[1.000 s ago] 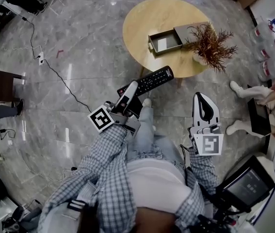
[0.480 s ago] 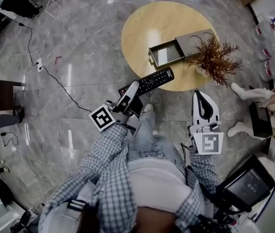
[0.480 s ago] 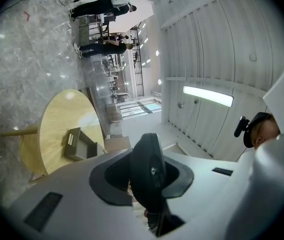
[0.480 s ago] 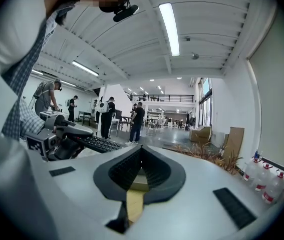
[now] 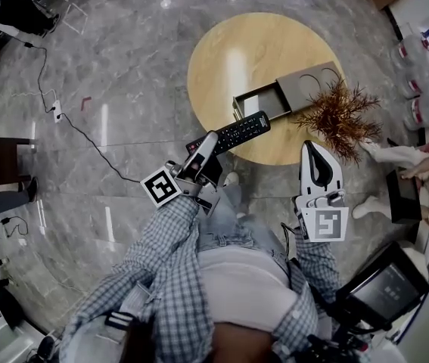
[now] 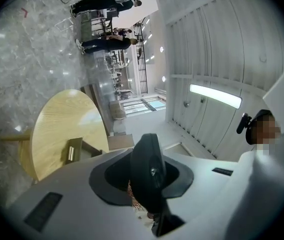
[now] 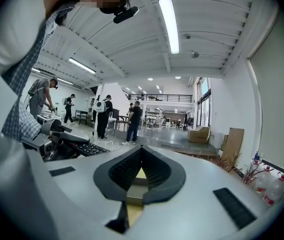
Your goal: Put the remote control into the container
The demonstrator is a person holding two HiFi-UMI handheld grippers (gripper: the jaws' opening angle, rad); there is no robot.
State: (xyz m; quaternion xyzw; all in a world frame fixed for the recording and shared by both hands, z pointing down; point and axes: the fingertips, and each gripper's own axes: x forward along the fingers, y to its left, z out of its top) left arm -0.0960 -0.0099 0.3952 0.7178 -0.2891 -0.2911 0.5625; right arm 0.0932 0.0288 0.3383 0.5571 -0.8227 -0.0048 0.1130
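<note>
Black remote [image 5: 233, 132]; yellow table [image 5: 225, 59]; grey marbled floor [image 5: 123, 66]; checked shirt [image 5: 165, 252].

Round table [image 5: 229, 59]: open container [image 5: 282, 94], plant [image 5: 340, 116] probably.

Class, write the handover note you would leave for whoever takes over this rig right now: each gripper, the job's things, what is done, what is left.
Left hand-held gripper: shut on the remote, held in the air at the near edge of the table.
Right hand-held gripper: shut, nothing in it.
Container: on the table, drawer pulled open, a dried plant right beside it.
Done: remote picked up.
Left: carry it over the open drawer, lower it in, let go.
</note>
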